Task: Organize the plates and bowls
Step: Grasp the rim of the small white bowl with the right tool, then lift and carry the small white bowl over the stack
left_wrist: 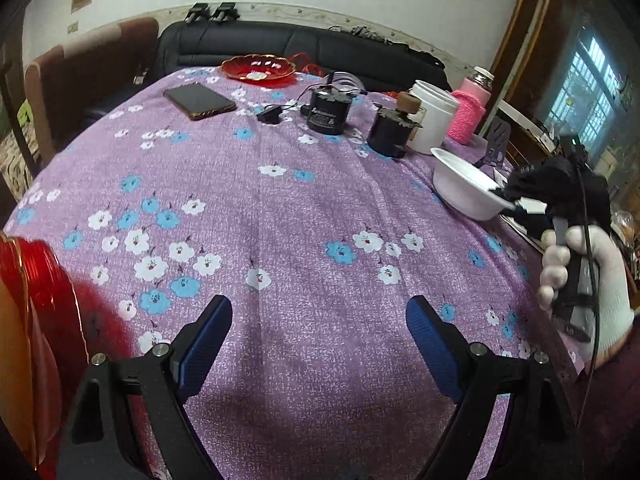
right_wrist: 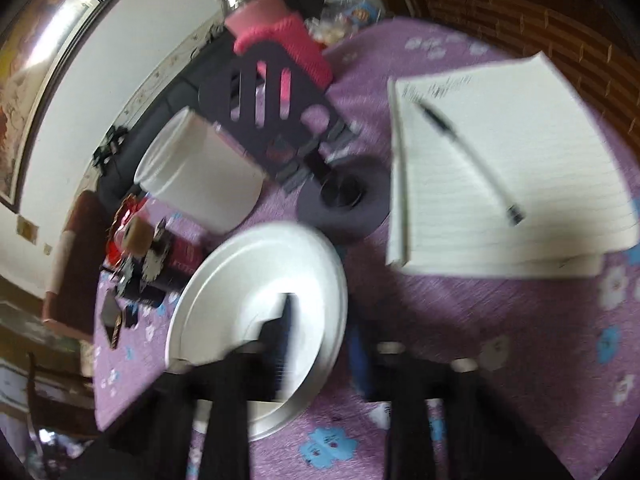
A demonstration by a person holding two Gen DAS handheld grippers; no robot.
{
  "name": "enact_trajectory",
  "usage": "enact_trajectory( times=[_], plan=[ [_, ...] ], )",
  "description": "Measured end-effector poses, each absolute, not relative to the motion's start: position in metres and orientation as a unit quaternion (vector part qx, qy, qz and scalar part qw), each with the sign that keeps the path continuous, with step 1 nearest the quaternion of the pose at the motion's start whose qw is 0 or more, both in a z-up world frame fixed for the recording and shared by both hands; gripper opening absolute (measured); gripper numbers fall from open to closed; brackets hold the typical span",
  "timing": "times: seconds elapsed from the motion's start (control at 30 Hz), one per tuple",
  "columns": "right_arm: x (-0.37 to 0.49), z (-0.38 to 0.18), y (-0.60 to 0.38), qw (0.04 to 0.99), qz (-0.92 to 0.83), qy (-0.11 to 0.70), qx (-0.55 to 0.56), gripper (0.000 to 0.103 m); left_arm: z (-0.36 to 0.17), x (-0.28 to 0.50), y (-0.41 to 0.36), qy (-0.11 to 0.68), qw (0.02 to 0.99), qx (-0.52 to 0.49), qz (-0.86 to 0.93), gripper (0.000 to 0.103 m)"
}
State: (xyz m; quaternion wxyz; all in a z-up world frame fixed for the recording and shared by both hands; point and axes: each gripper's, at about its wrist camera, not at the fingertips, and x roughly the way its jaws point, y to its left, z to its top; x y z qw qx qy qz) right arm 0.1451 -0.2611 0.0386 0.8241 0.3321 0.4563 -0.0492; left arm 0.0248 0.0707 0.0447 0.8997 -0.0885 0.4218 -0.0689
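No text can be read with any certainty. The black canister (left_wrist: 327, 110) bears a pale logo and a line of print on its side, too small to make out. The notepad (right_wrist: 508, 168) carries handwriting along its top lines, blurred beyond reading. The dark bottle (right_wrist: 176, 256) beside the white bowl (right_wrist: 260, 320) shows red lettering, also smeared.
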Motion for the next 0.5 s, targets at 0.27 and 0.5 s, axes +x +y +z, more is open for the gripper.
enact_trajectory(
  times=[0.27,0.5],
  plan=[
    [0.099,0.04,-0.241,0.801,0.051,0.465,0.373,0.008,0.05,0.023,0.079,0.405,0.906,-0.104,-0.062,0.088],
    [0.044,0.029,-0.199,0.811,0.094,0.457,0.353,0.015,0.048,0.025,0.081,0.409,0.903,-0.114,-0.064,0.088]
  ],
)
